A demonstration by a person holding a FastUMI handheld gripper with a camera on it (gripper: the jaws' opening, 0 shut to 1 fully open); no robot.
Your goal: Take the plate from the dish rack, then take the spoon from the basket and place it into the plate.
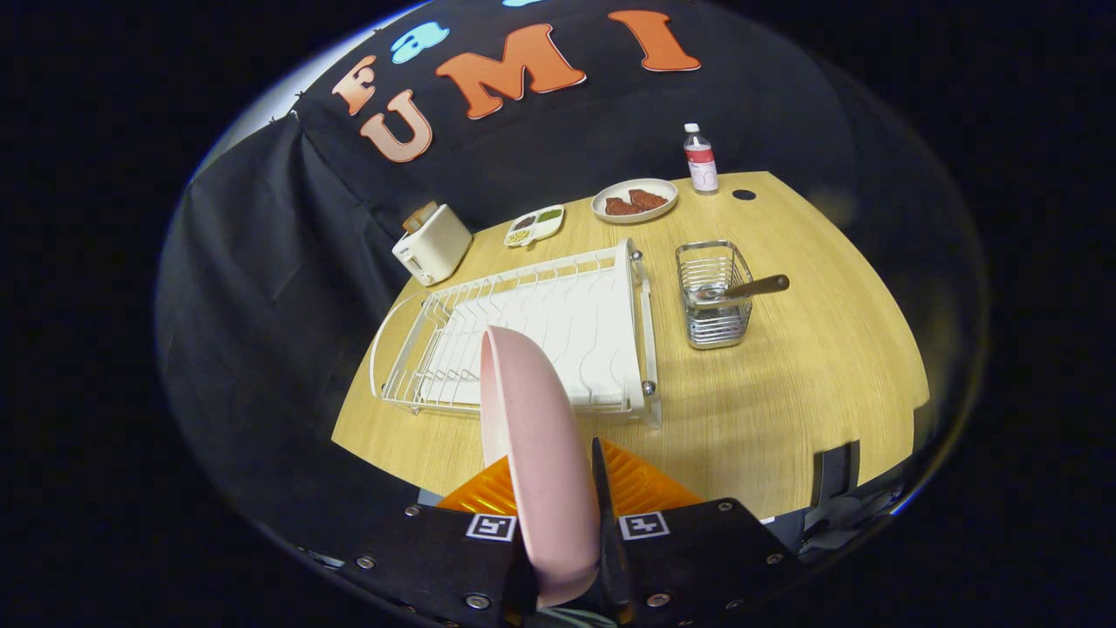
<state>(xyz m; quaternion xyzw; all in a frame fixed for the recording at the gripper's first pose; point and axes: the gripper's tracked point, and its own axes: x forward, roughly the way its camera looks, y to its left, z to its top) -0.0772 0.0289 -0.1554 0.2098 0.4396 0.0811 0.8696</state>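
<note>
I have the pink plate [536,453] standing on edge between my fingers [602,488], both pressing on its lower part, so the gripper [558,558] is clamped on it. The plate's long axis runs straight ahead along the fingers, its rim pointing away from me toward the dish rack [540,336], and its upper edge reaches out over the rack's near rail. I see it held up above the wooden table [785,392], clear of the rack's wires.

The white rack lies just ahead of the fingers, lengthwise across my line of sight. Ahead and to the right of it stands the wire basket [715,296], with the spoon [741,290] lying across its top, bowl inside and brown handle sticking out to the right past the basket's rim.

Beyond the rack I make out a white toaster [432,244] at the far left, a small divided dish [534,225], a white plate with food [635,201], and a bottle [700,159] farthest off.
</note>
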